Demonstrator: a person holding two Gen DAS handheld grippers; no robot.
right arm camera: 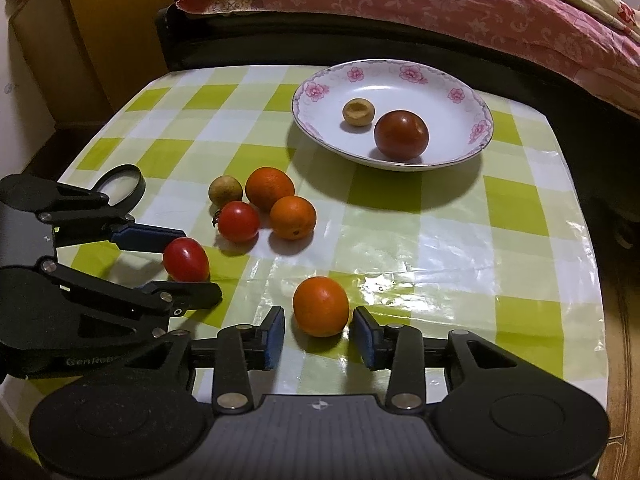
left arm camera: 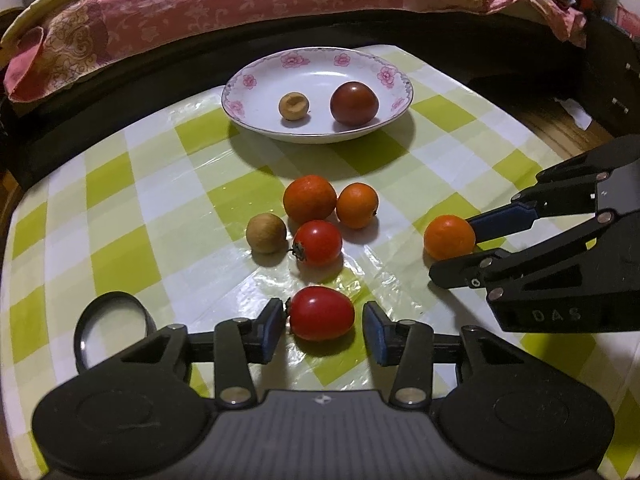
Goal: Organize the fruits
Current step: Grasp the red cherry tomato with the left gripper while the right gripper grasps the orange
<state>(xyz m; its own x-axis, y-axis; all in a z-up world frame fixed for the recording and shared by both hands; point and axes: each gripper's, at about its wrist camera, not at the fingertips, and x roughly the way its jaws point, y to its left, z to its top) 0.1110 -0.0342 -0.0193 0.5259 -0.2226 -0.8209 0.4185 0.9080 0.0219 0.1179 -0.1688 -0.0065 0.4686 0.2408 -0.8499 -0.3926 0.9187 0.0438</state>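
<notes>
Left hand-held gripper (left arm camera: 320, 326) open, red tomato (left arm camera: 321, 313) btwn my pads, long axis crosswise. Right hand-held gripper (right arm camera: 319, 330) open round orange fruit (right arm camera: 320, 306); plate (left arm camera: 256, 120) straight ahead.

My right gripper (right arm camera: 318, 334) brackets an orange fruit (right arm camera: 321, 306), jaws apart with a gap on each side. Left of that fruit, my left gripper (right arm camera: 192, 264) straddles a red tomato (right arm camera: 186, 260), not closed on it. Beyond the tomato sit a round tomato (right arm camera: 239, 222), two orange fruits and a longan (right arm camera: 225, 191). Farther right, the floral plate (right arm camera: 316, 92) holds a dark tomato (right arm camera: 401, 135) and a longan shell (right arm camera: 358, 111).
</notes>
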